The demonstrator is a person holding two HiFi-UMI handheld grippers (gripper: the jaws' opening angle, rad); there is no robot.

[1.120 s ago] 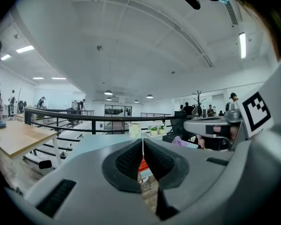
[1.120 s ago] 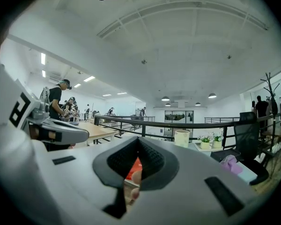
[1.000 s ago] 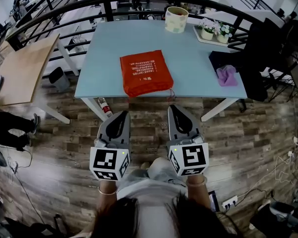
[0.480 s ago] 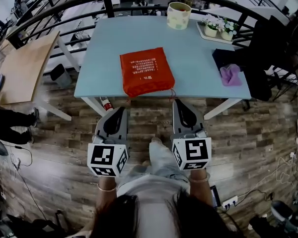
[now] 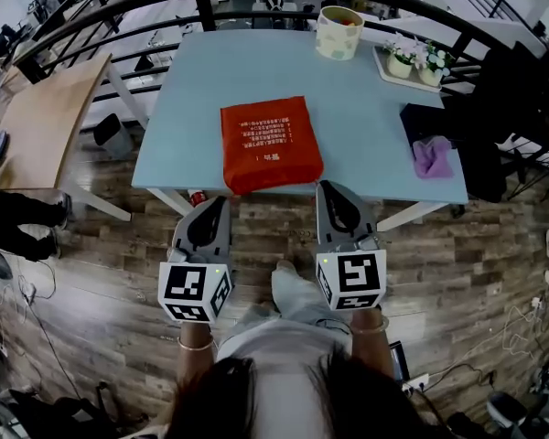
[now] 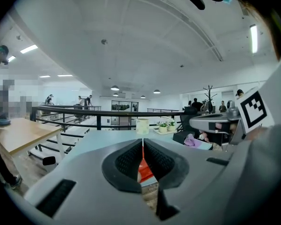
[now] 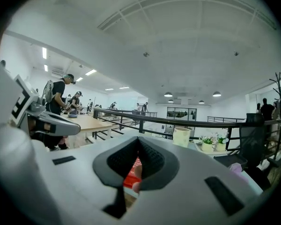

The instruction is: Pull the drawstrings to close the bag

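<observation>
**Both grippers closed and empty at the table edge**

The left gripper (image 5: pixel 213 204) and the right gripper (image 5: pixel 330 190) are held side by side above the wooden floor (image 5: pixel 256 236), at the near edge of the light-blue table (image 5: pixel 366 126). The jaws of each are pressed together, and nothing is gripped. Just beyond them, the red bag (image 5: pixel 270 143) is laid flat on the table, close to that edge. Farther back, a cup (image 5: pixel 339 32) and potted plants (image 5: pixel 416 59) are seen.

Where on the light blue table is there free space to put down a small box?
Free: the strip of the light blue table left of the flat red fabric bag, and the patch between bag and cream cup. Crowded: the right side, with white plant tray, dark cloth and purple cloth.
</observation>
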